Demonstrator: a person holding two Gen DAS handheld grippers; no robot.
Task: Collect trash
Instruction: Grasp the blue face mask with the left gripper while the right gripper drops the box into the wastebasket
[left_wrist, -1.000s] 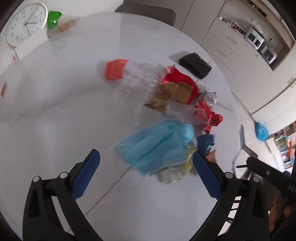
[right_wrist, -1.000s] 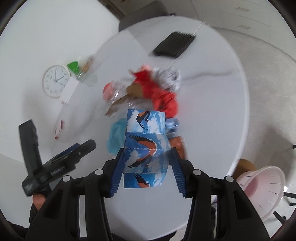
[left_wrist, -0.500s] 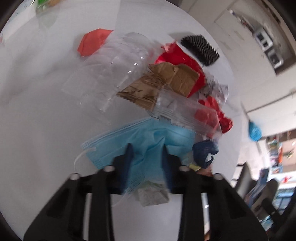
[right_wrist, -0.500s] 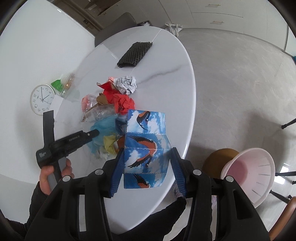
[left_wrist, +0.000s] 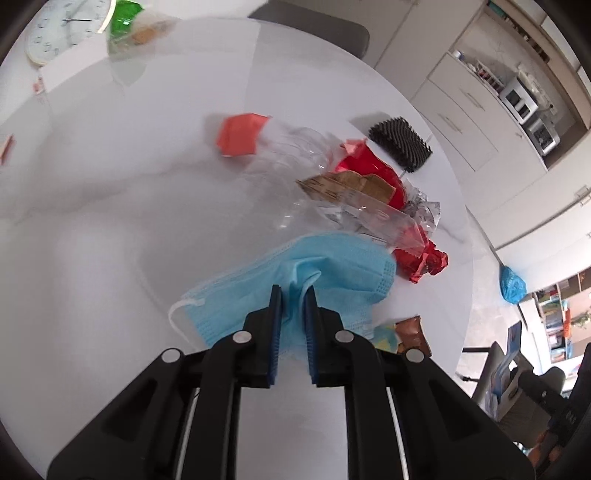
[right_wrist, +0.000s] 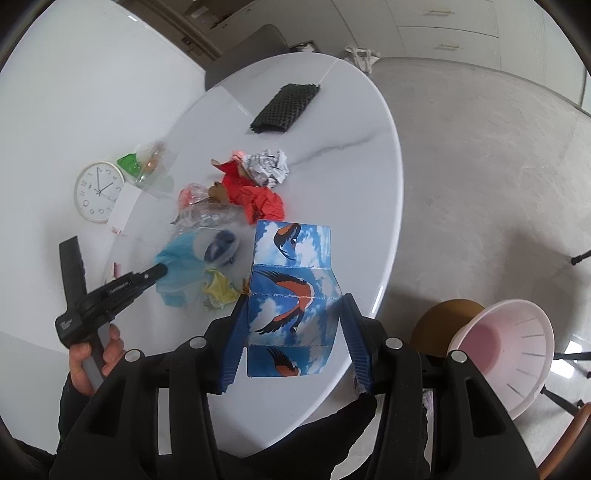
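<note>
left gripper (left_wrist: 293, 291): jaws pinched tight on a fold of the blue face mask (left_wrist: 325, 273), at the near edge of the trash pile (left_wrist: 354, 192) on the white table (left_wrist: 110, 221) | right gripper (right_wrist: 293, 314): jaws clamp the bird-print carton (right_wrist: 291, 295) above the table's edge | pink basket (right_wrist: 517, 347): on the floor, right

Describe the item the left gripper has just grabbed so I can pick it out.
On the white table, look at the near end of the trash pile. The left gripper is shut on a light blue face mask. It is the only pleated blue fabric there, with a white ear loop.
</note>
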